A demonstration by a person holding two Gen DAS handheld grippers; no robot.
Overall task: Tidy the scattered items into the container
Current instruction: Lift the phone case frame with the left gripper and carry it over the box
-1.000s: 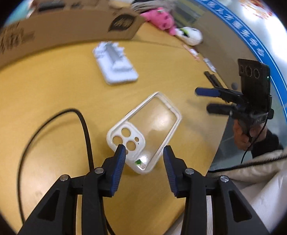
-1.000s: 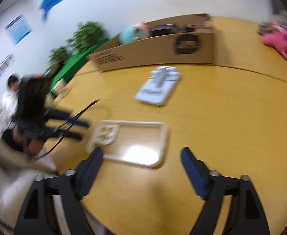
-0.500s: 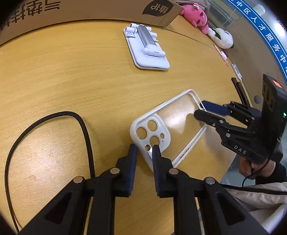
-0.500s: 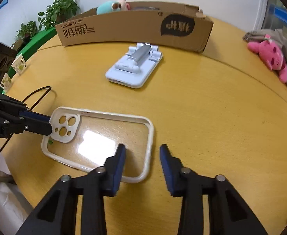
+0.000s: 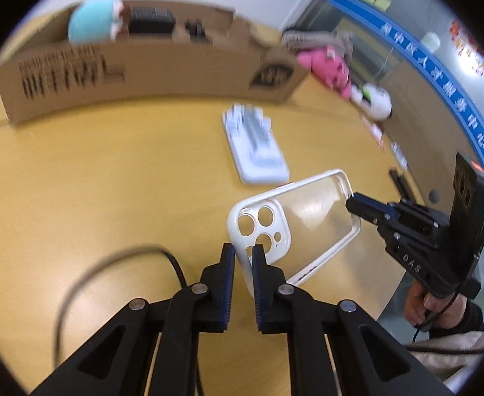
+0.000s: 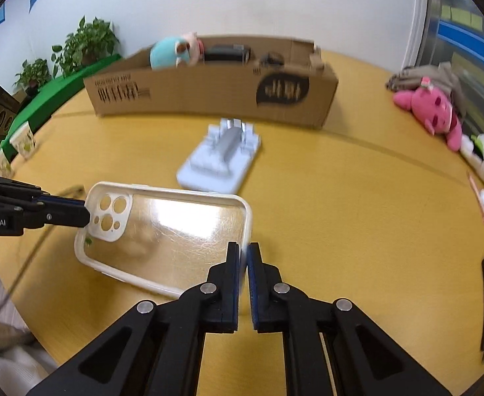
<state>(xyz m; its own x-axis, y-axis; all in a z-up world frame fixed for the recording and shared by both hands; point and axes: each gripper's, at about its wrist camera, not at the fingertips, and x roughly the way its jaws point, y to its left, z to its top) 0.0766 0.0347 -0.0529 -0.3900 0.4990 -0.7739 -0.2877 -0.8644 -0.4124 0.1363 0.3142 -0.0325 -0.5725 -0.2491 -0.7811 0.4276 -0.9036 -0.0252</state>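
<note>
I have the left gripper (image 5: pixel 242 257) and right gripper (image 6: pixel 244 257) each clamped on opposite ends of the case (image 6: pixel 176 227), keeping it level above the worktop (image 6: pixel 341 231) for the far box (image 6: pixel 209 99).

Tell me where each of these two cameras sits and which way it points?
Left wrist: on the left gripper, looking along its fingers at the phone case; the right gripper and a hand show.
Right wrist: on the right gripper, facing the cardboard box; the left gripper shows.
Shared: the case, clamped at opposite ends, the white stand, the box, the table.
</note>
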